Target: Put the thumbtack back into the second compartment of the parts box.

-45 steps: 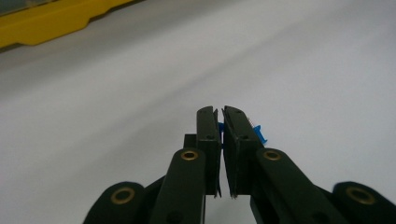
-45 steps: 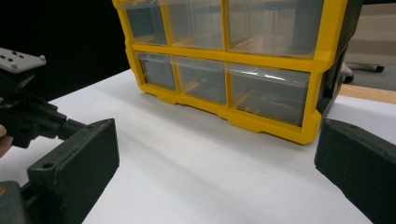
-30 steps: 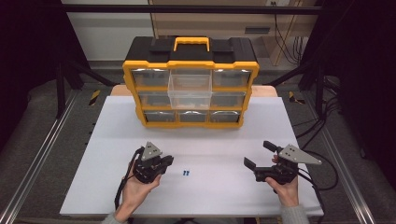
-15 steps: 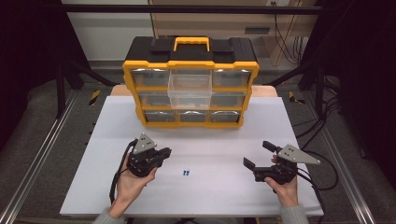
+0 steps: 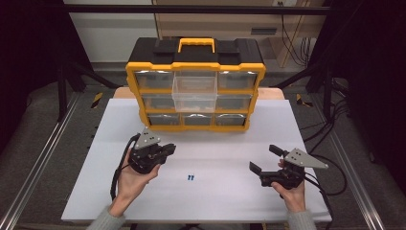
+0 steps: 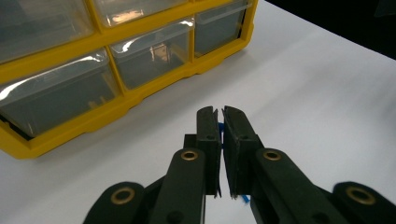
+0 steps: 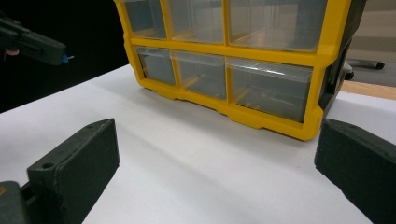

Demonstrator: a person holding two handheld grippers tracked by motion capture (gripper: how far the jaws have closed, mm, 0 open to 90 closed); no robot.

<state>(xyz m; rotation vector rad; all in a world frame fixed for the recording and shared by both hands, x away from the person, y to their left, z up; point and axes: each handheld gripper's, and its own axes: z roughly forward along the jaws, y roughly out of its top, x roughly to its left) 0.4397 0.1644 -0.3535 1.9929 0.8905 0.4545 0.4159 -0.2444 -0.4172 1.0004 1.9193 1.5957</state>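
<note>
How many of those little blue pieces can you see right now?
3: two small blue pieces lie side by side on the white table, between the hands; a third blue piece is pinched in the left gripper. The organizer's drawers may hide more.

A yellow-and-black drawer organizer (image 5: 195, 91) stands at the white table's (image 5: 230, 191) far edge.

Wore grey knit sleeves (image 5: 106, 221) at both wrists. Carried chunky black grippers: left gripper (image 5: 167, 149) and right gripper (image 5: 264, 158), each topped with a grey three-cornered plate and trailing black cable. Had brass-ringed pivot holes along matte black jaw arms.
</note>
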